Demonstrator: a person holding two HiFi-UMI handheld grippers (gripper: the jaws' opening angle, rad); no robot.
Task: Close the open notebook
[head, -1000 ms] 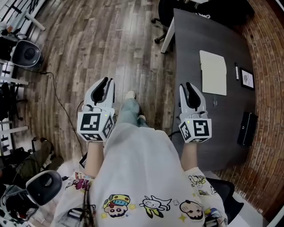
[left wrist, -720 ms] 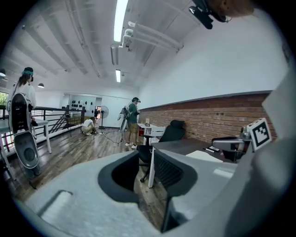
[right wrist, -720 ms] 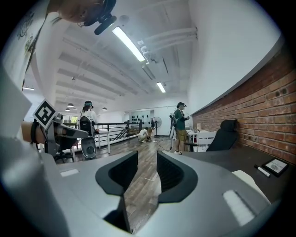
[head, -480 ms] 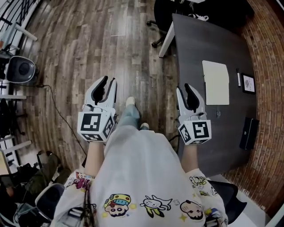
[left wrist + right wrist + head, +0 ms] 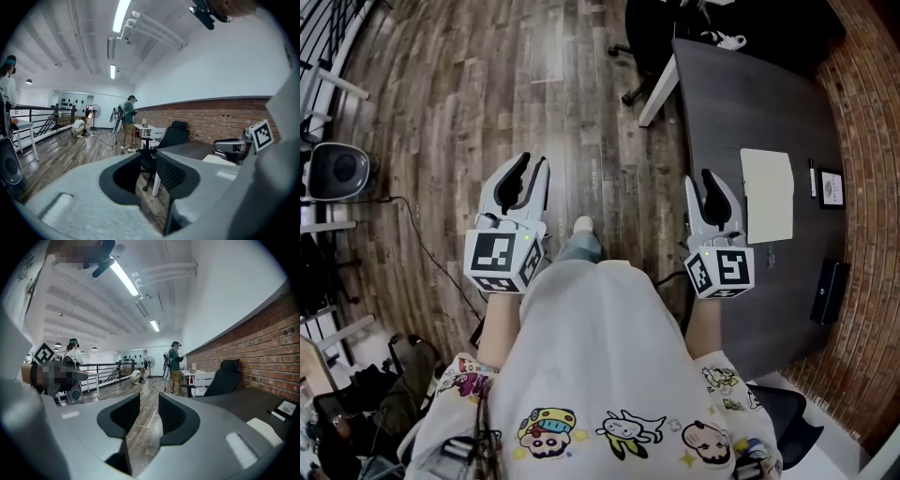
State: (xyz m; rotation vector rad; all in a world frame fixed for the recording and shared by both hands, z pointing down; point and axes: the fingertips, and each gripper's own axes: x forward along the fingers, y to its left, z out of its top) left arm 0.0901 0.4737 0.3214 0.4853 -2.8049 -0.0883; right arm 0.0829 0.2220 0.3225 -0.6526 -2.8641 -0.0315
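In the head view the notebook (image 5: 767,195) lies on the dark table (image 5: 741,94) as a cream rectangle, its long axis running from 12 to 6 o'clock; whether a spine or fold divides it cannot be made out from here. The right gripper (image 5: 710,178) hangs over the table's near edge with the notebook close by at about 3 o'clock from its tips, so it is judged the nearer one. The left gripper (image 5: 530,164) is over the wooden floor (image 5: 487,94), well apart at 9 o'clock. Both point toward 12 o'clock, parallel to the notebook's length. In the left gripper view the jaws have just been opening and stand wide, with nothing between them but a distant chair (image 5: 172,136) and floor; the notebook shows as a pale strip at 3 o'clock. In the right gripper view the jaws have also just been opening yet keep a narrower gap, empty, with floor beyond; the notebook sits at 4 o'clock, so the coming reach would likely swing right.
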